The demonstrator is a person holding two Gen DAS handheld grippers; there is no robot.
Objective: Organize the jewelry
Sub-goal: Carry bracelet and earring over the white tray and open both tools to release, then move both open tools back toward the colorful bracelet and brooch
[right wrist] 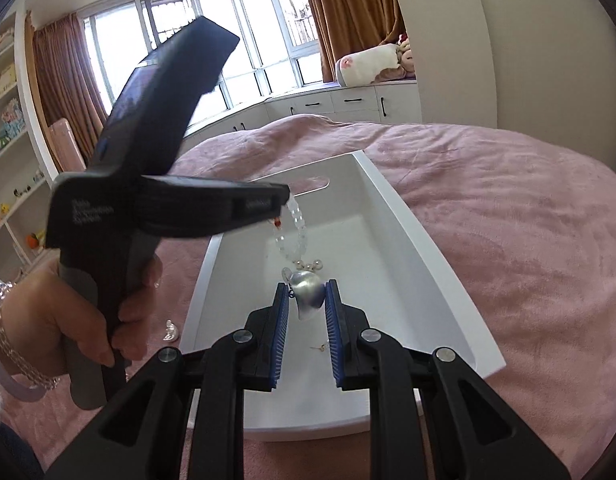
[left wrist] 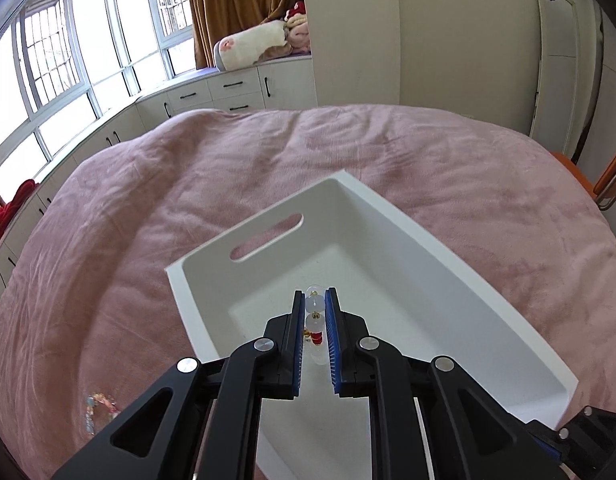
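Observation:
A white tray lies on the pink bed. My left gripper is shut on a translucent bead bracelet with red beads and holds it over the tray. In the right wrist view the left gripper shows with the bracelet hanging down from it. My right gripper is shut on a silver bangle above the tray. A pearl piece and a small gold earring lie on the tray floor.
A colourful bead bracelet lies on the pink bedcover at lower left. A small silver piece lies on the cover left of the tray. White cabinets and windows stand behind the bed.

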